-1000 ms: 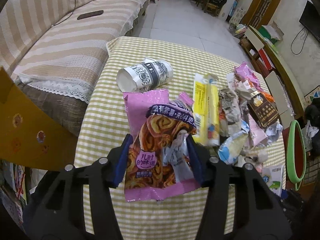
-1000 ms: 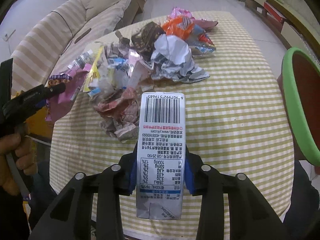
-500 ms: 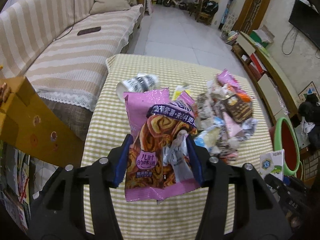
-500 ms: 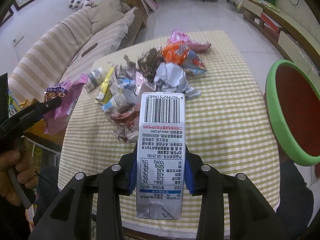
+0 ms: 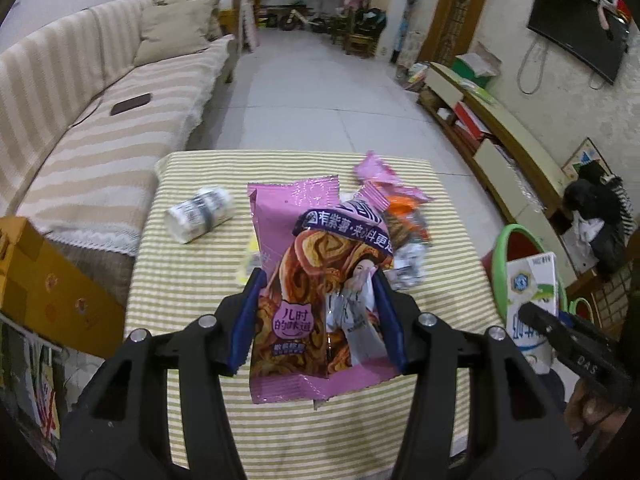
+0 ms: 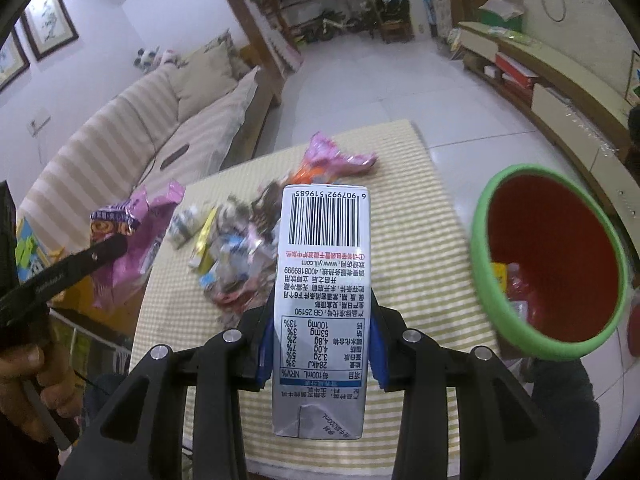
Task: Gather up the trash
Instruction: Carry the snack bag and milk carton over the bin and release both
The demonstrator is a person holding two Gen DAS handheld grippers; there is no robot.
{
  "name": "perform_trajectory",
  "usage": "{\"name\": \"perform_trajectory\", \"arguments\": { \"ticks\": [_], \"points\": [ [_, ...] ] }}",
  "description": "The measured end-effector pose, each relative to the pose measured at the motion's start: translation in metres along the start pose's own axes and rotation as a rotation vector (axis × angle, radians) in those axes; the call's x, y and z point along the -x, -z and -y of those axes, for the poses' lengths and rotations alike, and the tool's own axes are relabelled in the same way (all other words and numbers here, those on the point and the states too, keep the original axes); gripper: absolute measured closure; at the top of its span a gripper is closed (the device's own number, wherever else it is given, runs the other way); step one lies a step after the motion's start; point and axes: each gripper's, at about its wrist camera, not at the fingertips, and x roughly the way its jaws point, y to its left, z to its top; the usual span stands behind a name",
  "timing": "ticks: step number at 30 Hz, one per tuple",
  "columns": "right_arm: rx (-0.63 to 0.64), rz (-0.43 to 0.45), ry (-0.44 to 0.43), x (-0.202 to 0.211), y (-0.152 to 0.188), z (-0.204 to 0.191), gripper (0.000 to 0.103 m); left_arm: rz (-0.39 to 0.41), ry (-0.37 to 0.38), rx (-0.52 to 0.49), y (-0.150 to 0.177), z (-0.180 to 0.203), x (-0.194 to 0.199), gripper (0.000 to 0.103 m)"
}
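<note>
Above the tabletop [image 5: 192, 280], left tool [image 5: 316, 320] pinches a snack bag [image 5: 308, 280], right tool [image 6: 320, 328] a milk carton [image 6: 320, 280]; bin [image 6: 500, 320] holds little, wrapper pile [image 6: 236, 256] remains.

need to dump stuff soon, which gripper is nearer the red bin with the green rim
Right. The right gripper, holding the milk carton, sits just beside the bin. The left gripper, holding the purple snack bag, is farther off.

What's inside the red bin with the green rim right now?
In the red bin, a few scraps lie at the bottom: something yellow and some red wrappers. The near rim hides the rest of the bottom, so a full count isn't possible.
</note>
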Motion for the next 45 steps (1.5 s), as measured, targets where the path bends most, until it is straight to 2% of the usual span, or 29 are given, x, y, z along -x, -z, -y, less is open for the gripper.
{"name": "perform_trajectory", "arguments": {
  "ticks": [7,15,25,34,45],
  "points": [
    [-0.061,0.071,0.053,0.028,-0.015,0.048,0.067,-0.011,0.107,-0.070,-0.009,0.063,-0.012,0.052],
    [-0.144,0.126,0.116,0.053,-0.026,0.109,0.067,-0.038,0.238,-0.168,-0.020,0.153,-0.032,0.052],
    [-0.230,0.156,0.177,0.067,-0.037,0.183,0.067,-0.086,0.342,-0.253,-0.025,0.242,-0.061,0.052],
    [-0.271,0.139,0.199,0.056,-0.041,0.219,0.067,-0.118,0.373,-0.300,-0.024,0.281,-0.083,0.052],
    [-0.308,0.089,0.218,0.037,-0.035,0.240,0.066,-0.169,0.383,-0.334,-0.020,0.300,-0.109,0.048]
  ]
}}
